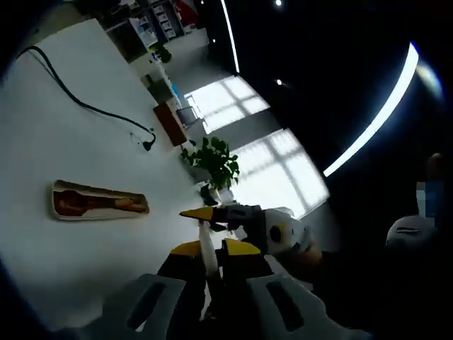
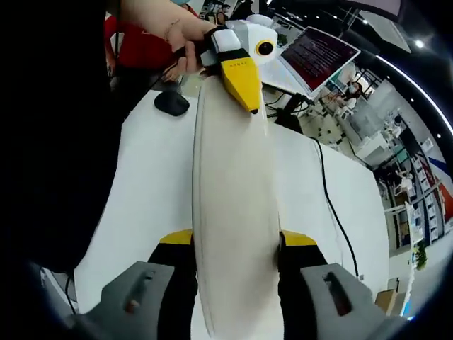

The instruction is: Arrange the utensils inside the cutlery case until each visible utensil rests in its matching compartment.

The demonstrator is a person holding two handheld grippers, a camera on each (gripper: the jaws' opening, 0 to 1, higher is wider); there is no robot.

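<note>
cream-white, the long cutlery case lid is clamped across its width by the right gripper, while the left gripper pinches its far end above the white table. in the left gripper view, the open cutlery case with brown utensils lies apart beside a black cable.

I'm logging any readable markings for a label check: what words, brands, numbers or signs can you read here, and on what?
None can be read.
Laptop screen: rows of text, too small to read.
Yellow tip of the left hand-held gripper: a faint line of small letters, too blurred to read.
</note>
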